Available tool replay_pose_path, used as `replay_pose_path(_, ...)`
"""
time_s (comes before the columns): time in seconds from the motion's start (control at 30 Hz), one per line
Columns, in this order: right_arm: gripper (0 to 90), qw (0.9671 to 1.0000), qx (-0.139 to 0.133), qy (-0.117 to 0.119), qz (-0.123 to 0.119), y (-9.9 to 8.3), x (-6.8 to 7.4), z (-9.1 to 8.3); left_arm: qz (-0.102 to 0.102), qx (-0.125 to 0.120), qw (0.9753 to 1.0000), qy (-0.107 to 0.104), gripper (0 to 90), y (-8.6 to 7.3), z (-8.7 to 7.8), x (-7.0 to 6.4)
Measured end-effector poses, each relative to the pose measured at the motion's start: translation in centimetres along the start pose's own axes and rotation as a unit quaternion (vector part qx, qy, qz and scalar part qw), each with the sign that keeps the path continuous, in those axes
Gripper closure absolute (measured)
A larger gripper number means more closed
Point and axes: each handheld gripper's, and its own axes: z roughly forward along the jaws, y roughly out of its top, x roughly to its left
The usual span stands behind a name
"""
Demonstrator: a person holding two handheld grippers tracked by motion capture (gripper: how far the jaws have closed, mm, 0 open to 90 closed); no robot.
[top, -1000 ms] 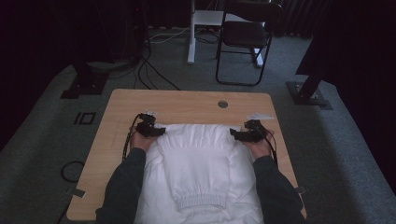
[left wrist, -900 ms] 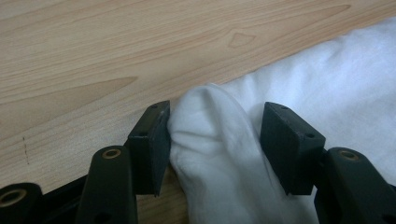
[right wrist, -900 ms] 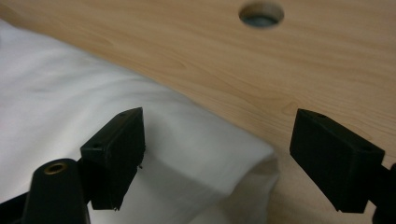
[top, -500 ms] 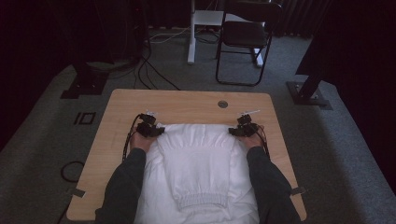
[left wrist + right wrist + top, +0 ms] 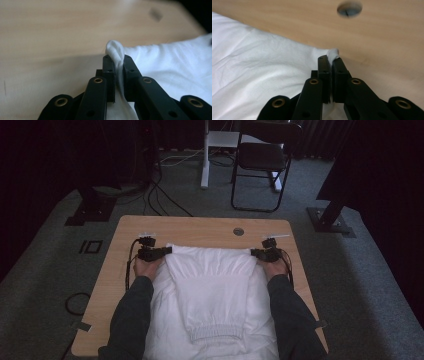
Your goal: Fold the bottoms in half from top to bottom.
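A white garment lies spread on the wooden table, its ribbed hem toward the person. My left gripper pinches the garment's far left corner, a fold of white cloth bulging out between the jaws. At the far right corner, my right gripper is shut on a small tuft of the same cloth. Both corners are held low over the tabletop, and the top edge runs between the two grippers. The rest of the garment lies flat on the wood.
A round cable hole sits in the table near its far edge, just beyond the right gripper. A black folding chair and cables stand on the grey carpet behind the table. Bare wood runs along the far side.
Both grippers have moved inward and slightly forward with the corners, and the upper part of the garment now lies folded over the lower part with a narrower top edge.
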Motion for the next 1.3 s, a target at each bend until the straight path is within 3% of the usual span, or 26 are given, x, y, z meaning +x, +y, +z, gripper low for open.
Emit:
replay_pose_path(0.1, 87.2, 0.9995, -0.031, -0.002, -0.009, 1.5, 0.2, -1.6, 0.016, -0.033, 0.9993, -0.011, 84.5, 2.0, -1.7, -1.2)
replay_pose_path(0.2, 87.2, 0.9957, -0.092, 0.007, -0.005, 2.8, 0.1, -4.0, 0.034, -0.058, 0.9974, -0.025, 84.5, 3.5, -3.2, -2.3)
replay_pose_path(0.3, 87.2, 0.9938, -0.11, 0.011, -0.011, 3.1, 0.3, -5.1, 0.037, -0.068, 0.9964, -0.034, 84.5, 3.7, -3.8, -2.7)
replay_pose_path(0.33, 87.1, 0.9934, -0.113, 0.012, -0.016, 3.1, 0.4, -5.4, 0.051, -0.063, 0.9961, -0.035, 84.5, 3.4, -4.6, -3.1)
replay_pose_path(0.37, 87.1, 0.9931, -0.111, 0.017, -0.034, 2.8, 0.8, -6.1, 0.056, -0.065, 0.9956, -0.037, 84.4, 3.1, -4.9, -3.2)
replay_pose_path(0.47, 87.0, 0.992, -0.113, 0.027, -0.05, 1.8, 1.2, -7.0, 0.066, -0.067, 0.9944, -0.049, 84.4, 2.1, -6.1, -3.6)
replay_pose_path(0.67, 86.9, 0.9886, -0.125, 0.053, -0.065, -0.9, 2.3, -9.5, 0.1, -0.07, 0.9901, -0.069, 84.3, -0.2, -8.9, -5.2)
replay_pose_path(0.8, 86.7, 0.9875, -0.123, 0.054, -0.083, -2.7, 3.2, -10.9, 0.093, -0.076, 0.9877, -0.1, 84.1, -1.6, -10.2, -5.3)
replay_pose_path(0.93, 86.7, 0.9874, -0.122, 0.064, -0.078, -3.9, 3.7, -11.8, 0.103, -0.072, 0.9869, -0.101, 84.1, -3.1, -11.3, -6.1)
replay_pose_path(1.07, 86.3, 0.9892, -0.105, 0.069, -0.076, -5.6, 4.0, -12.1, 0.132, -0.048, 0.9863, -0.086, 83.7, -4.7, -11.7, -6.5)
replay_pose_path(1.17, 86.1, 0.992, -0.078, 0.07, -0.071, -7.5, 4.2, -11.4, 0.124, -0.012, 0.9889, -0.082, 83.7, -6.7, -11.1, -6.2)
replay_pose_path(1.3, 86.0, 0.9947, -0.035, 0.073, -0.063, -10.3, 4.3, -10.2, 0.129, 0.038, 0.9882, -0.074, 83.6, -9.4, -10.3, -6.2)
